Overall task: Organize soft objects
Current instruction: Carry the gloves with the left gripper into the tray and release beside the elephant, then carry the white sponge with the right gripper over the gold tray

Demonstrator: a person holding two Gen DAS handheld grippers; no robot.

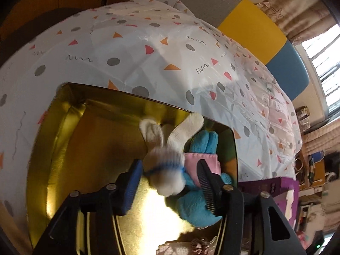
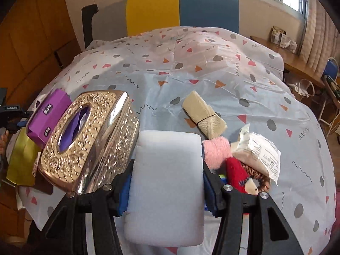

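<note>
In the left wrist view, my left gripper [image 1: 170, 170] stands open over a gold tin box [image 1: 70, 131]. A white knit glove with a blue stripe [image 1: 167, 159], blurred, hangs between the jaws without touching either pad. Below it in the box lie a blue plush toy [image 1: 197, 204] and a pink cloth [image 1: 204, 161]. In the right wrist view, my right gripper [image 2: 166, 170] is shut on a white sponge block [image 2: 167, 182]. On the table to its right lie a beige cloth roll [image 2: 204, 114], a pink fluffy piece [image 2: 216, 150], a red-clothed doll [image 2: 240, 176] and a white packet [image 2: 259, 153].
A silver embossed tissue box [image 2: 89, 140] stands left of the right gripper, with a purple tissue pack [image 2: 48, 114] beyond it. The patterned tablecloth [image 2: 191, 78] covers the table. A yellow, blue and grey chair back [image 2: 180, 8] stands at the far edge.
</note>
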